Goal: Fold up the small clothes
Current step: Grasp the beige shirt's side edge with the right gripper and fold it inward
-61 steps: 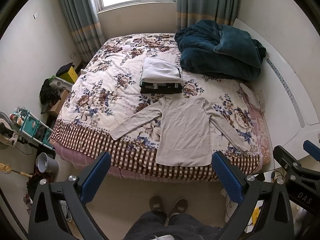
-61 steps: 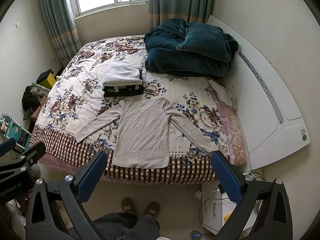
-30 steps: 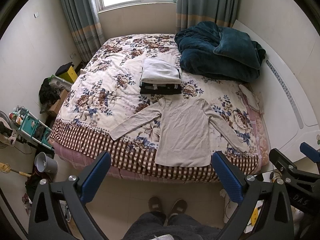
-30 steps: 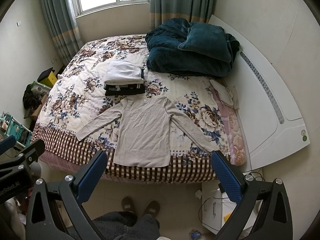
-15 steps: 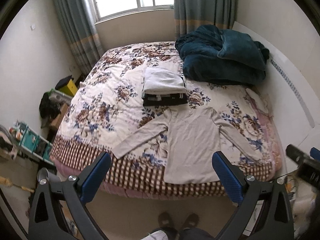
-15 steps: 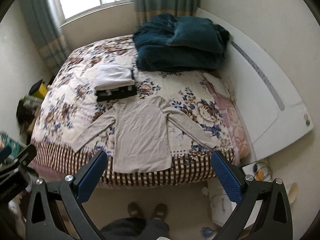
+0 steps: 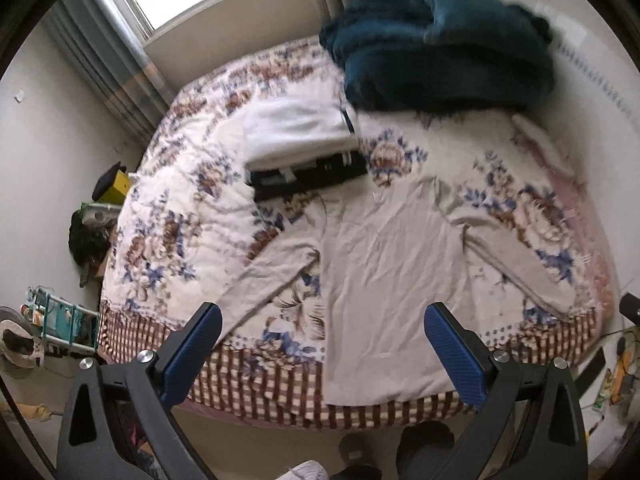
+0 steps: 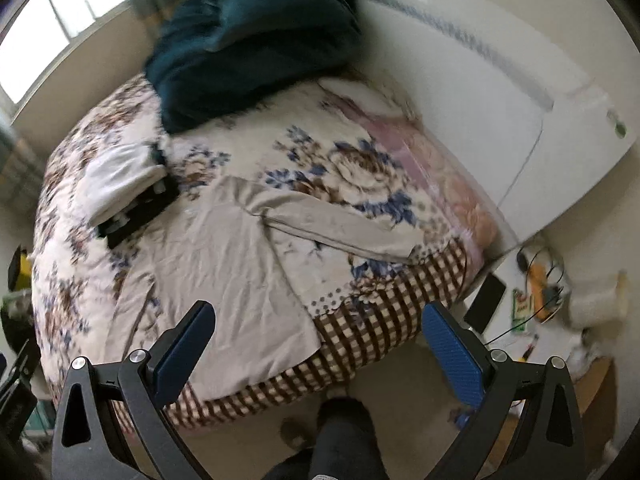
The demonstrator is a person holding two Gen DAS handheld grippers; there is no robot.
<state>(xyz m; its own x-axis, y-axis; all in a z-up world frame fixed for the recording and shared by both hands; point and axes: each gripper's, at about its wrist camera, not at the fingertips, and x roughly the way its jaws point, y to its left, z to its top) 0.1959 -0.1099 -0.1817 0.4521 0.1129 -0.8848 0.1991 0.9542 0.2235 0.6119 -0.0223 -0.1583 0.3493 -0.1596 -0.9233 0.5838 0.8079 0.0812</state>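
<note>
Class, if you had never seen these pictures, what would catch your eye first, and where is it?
A beige long-sleeved top lies flat, sleeves spread, at the near edge of the floral bed. Behind it sits a stack of folded clothes, with a dark teal blanket heaped by the headboard. Both open grippers hover, empty.

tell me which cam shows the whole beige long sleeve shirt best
The left wrist view: the beige shirt lies flat with both sleeves and the hem in frame. The right wrist view shows it skewed, its far sleeve foreshortened near the frame's left side.

Beige shirt (image 7: 384, 280) flat on floral bed (image 7: 168, 240)
</note>
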